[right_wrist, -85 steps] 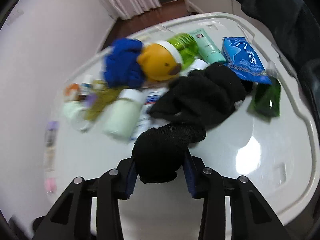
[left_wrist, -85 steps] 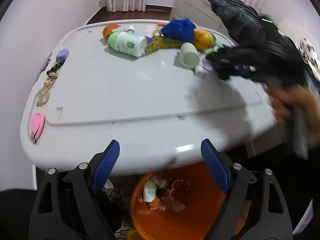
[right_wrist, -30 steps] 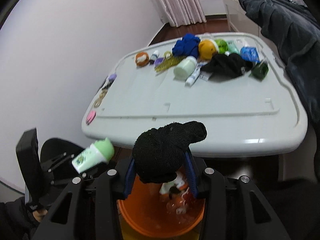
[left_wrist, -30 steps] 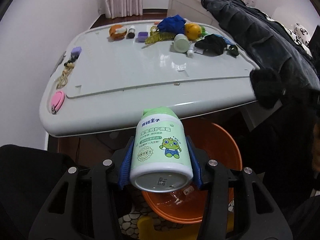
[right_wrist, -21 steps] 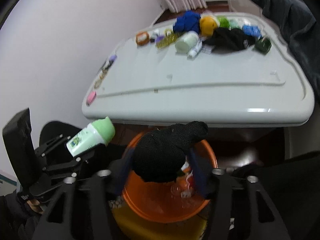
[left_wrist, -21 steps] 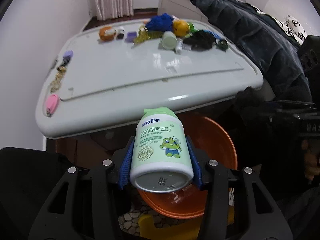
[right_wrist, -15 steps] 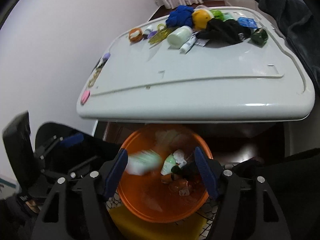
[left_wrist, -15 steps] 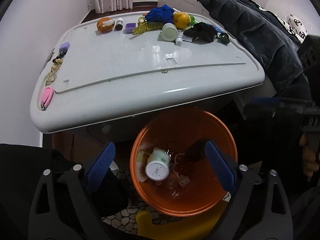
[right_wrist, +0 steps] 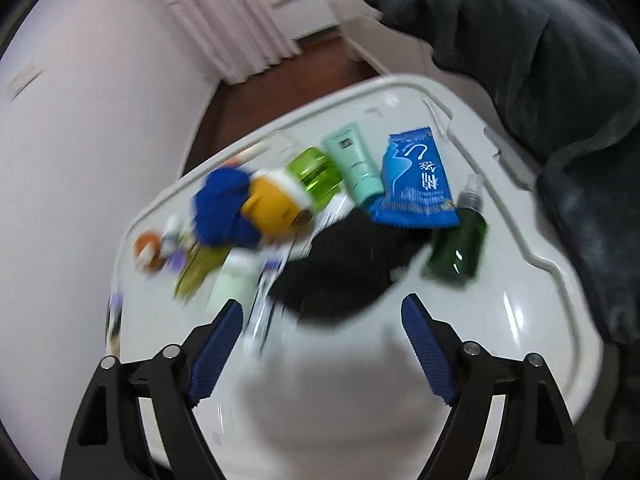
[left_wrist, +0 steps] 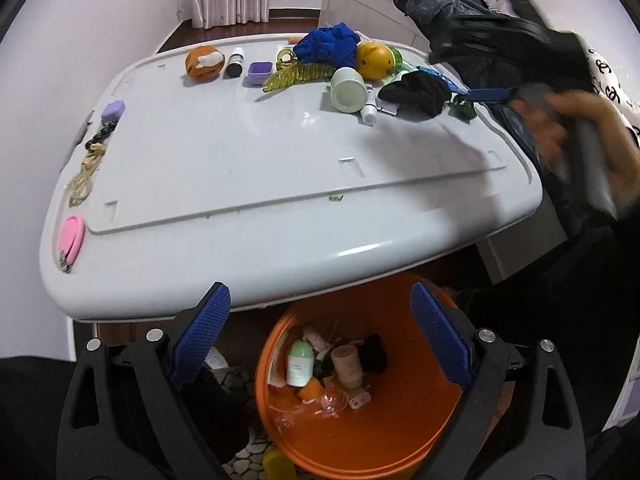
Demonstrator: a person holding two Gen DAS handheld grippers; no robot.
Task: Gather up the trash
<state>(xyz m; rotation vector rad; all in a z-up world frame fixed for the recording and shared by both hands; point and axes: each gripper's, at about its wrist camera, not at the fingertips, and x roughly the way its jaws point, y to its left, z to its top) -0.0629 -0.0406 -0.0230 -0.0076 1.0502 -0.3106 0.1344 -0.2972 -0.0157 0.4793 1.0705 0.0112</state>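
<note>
**Both grippers empty, trash in the bin**

Your left gripper (left_wrist: 320, 330) hangs over the round orange plastic bin (left_wrist: 400, 444) with its blue-padded jaws spread wide and nothing between them. In the bin, at about 12 o'clock from that gripper's midpoint in the left wrist view, lie the pale green-capped bottle (left_wrist: 299, 363), a beige cylindrical container (left_wrist: 347, 365) end-on, a crumpled black sock (left_wrist: 375, 353) and bits of clear and white packaging.

The bin sits on the floor below the near edge of the pale grey plastic table top (left_wrist: 256, 184). Trash is still clustered at the table's far end, toward 1 o'clock: a blue knitted cloth (left_wrist: 328, 46), a yellow-orange round toy (left_wrist: 374, 60), a mint cup-shaped bottle (left_wrist: 347, 89) on its side, and a black sock (left_wrist: 416, 90).

Your right gripper (right_wrist: 322, 334) is over that cluster; its jaws have just been opening and stand apart, holding nothing. The view is blurred. The black sock (right_wrist: 344, 268) lies at 12 o'clock just beyond its tips, a blue foil sachet (right_wrist: 414, 178) and dark green spray bottle (right_wrist: 458, 242) toward 1 o'clock.
</note>
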